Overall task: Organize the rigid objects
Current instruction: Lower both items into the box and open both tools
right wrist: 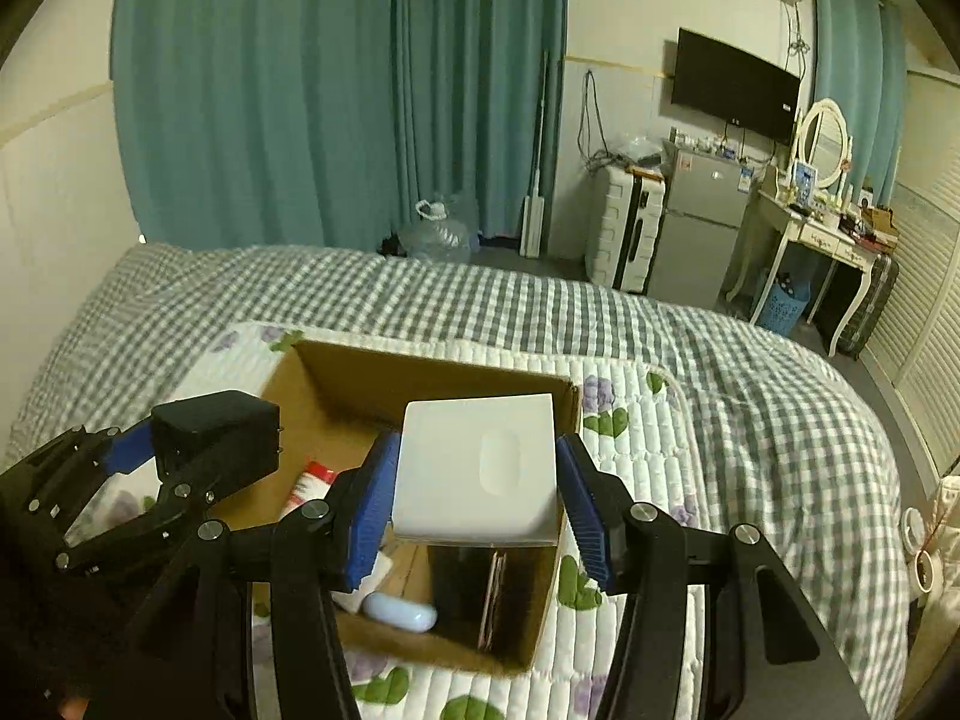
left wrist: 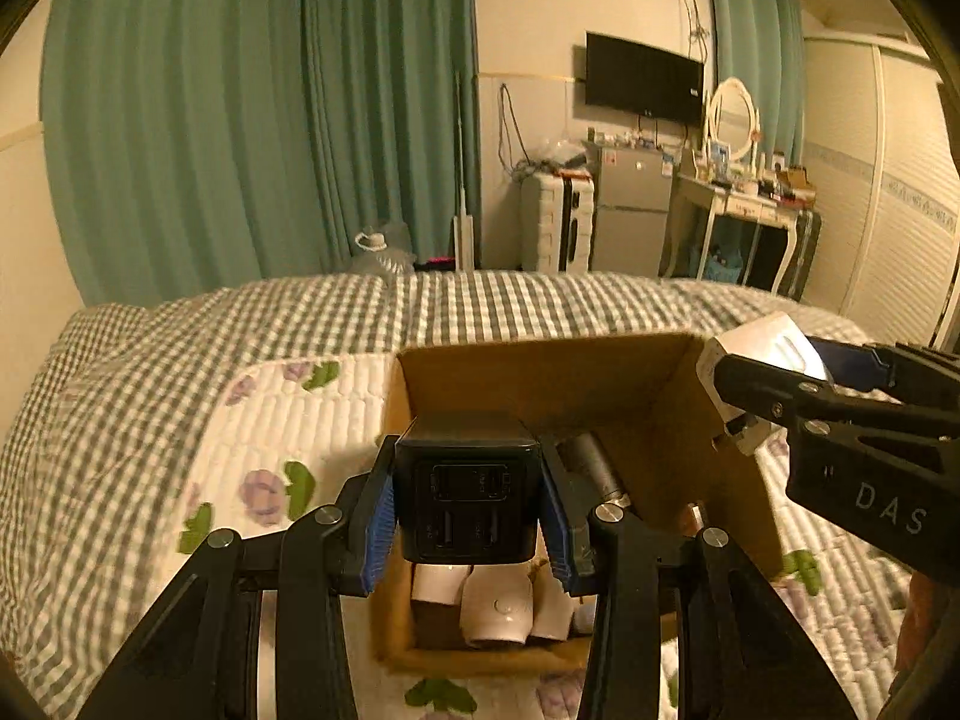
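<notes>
An open cardboard box [left wrist: 540, 372] [right wrist: 420, 372] sits on the bed's quilt. My left gripper [left wrist: 468, 510] is shut on a black charger block [left wrist: 468, 486] and holds it over the box; it also shows at the left of the right wrist view [right wrist: 216, 438]. My right gripper [right wrist: 477, 504] is shut on a white square box [right wrist: 477, 468] above the cardboard box's right side; this white box shows at the right of the left wrist view [left wrist: 762, 354]. Inside the cardboard box lie white items [left wrist: 498, 606], a metal cylinder [left wrist: 594, 462], a white case [right wrist: 399, 612] and a red-capped tube [right wrist: 309, 483].
The cardboard box rests on a white floral quilt [left wrist: 288, 420] over a green checked bedspread [right wrist: 720, 348]. Beyond the bed are teal curtains [left wrist: 240, 120], a water jug [right wrist: 435, 234], a suitcase [right wrist: 624, 228], a small fridge [right wrist: 696, 228] and a dressing table [right wrist: 822, 228].
</notes>
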`<state>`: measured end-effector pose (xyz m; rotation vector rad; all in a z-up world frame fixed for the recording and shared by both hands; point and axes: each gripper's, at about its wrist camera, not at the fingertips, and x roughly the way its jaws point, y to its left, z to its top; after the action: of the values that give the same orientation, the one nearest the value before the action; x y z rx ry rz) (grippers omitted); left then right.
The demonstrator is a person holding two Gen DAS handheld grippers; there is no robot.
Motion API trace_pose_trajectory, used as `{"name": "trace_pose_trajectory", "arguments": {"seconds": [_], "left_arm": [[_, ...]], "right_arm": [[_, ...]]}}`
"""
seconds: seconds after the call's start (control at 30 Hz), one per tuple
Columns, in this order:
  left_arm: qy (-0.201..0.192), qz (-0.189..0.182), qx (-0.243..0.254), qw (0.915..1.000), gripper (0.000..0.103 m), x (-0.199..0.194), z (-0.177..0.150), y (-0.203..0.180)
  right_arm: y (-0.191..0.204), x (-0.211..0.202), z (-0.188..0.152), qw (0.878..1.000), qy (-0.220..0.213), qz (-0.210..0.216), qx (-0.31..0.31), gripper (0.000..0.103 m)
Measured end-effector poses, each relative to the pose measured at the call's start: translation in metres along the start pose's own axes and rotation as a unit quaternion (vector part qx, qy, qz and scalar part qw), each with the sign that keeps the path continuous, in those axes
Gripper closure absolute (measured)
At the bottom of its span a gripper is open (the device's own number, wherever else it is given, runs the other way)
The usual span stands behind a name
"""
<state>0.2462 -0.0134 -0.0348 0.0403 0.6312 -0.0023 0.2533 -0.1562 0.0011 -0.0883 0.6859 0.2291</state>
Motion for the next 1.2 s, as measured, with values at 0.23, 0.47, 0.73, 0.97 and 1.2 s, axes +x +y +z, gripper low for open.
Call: {"name": "trace_pose_trajectory", "arguments": {"seconds": [0.23,0.47,0.73,0.97,1.2], "left_arm": [[0.022,-0.004,0.006,0.9997,0.061,0.037,-0.015,-0.007],[0.033,-0.003,0.007,0.9994,0.061,0.050,-0.023,-0.011],[0.052,-0.006,-0.003,0.9987,0.060,0.051,-0.023,-0.008],[0.003,0.010,-0.004,0.9999,0.060,0.008,-0.006,-0.005],[-0.054,0.023,0.009,0.9982,0.059,-0.062,0.014,-0.004]], "right_arm": [[-0.005,0.051,-0.013,1.000,0.022,-0.003,-0.008,0.051],[-0.008,0.074,-0.024,0.999,0.036,0.003,-0.005,0.051],[-0.011,0.072,-0.023,0.999,0.031,0.012,0.011,0.042],[-0.013,0.035,-0.016,1.000,0.010,0.008,0.016,0.038],[-0.016,-0.040,-0.010,0.999,-0.034,-0.007,0.019,0.038]]}}
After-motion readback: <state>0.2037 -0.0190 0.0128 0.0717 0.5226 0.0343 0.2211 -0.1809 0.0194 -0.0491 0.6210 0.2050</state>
